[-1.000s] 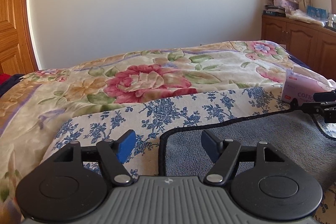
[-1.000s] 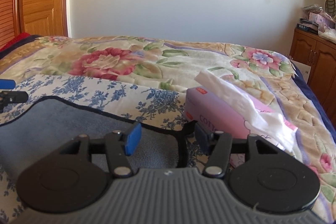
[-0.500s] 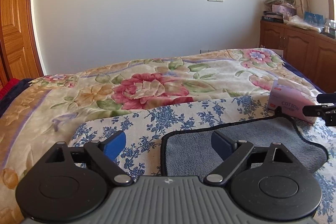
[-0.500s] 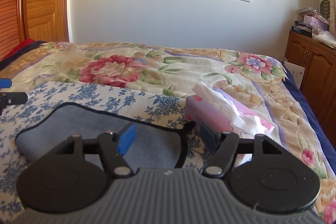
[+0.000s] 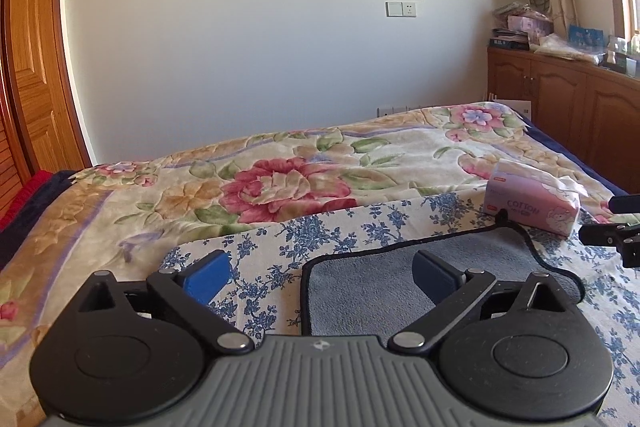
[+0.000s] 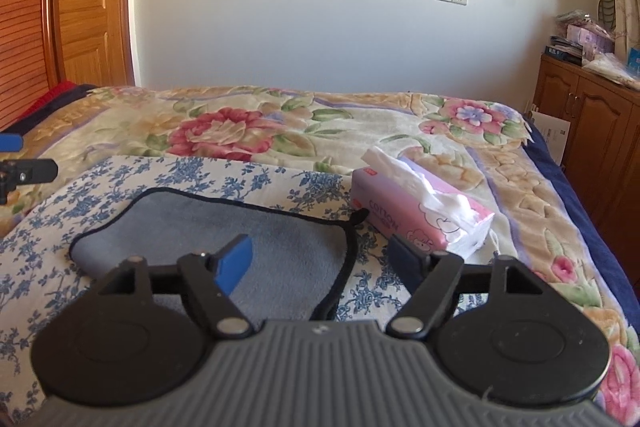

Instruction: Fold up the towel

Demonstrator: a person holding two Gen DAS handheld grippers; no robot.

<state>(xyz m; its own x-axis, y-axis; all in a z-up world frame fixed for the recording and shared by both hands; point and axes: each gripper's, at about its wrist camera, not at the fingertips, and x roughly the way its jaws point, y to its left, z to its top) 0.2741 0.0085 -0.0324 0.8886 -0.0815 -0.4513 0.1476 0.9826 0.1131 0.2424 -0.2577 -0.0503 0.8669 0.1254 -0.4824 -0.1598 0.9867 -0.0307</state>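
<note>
A grey towel (image 5: 372, 291) with a black hem lies folded on a blue-flowered cloth (image 5: 340, 231) on the bed; it also shows in the right wrist view (image 6: 240, 223). My left gripper (image 5: 320, 273) is open and empty, raised above the towel's left edge. My right gripper (image 6: 324, 259) is open and empty, above the towel's right edge. The right gripper's tips show at the right of the left wrist view (image 5: 612, 227); the left gripper's tips show at the left of the right wrist view (image 6: 24, 163).
A pink tissue pack (image 6: 420, 215) lies just right of the towel, also in the left wrist view (image 5: 532, 203). A floral quilt (image 5: 280, 179) covers the bed. Wooden cabinets (image 6: 592, 131) stand at right, a wooden door (image 6: 80, 7) at left.
Both grippers have risen and pulled back from the towel, with jaws wider apart. The towel now lies still and shows a shorter, folded outline.
</note>
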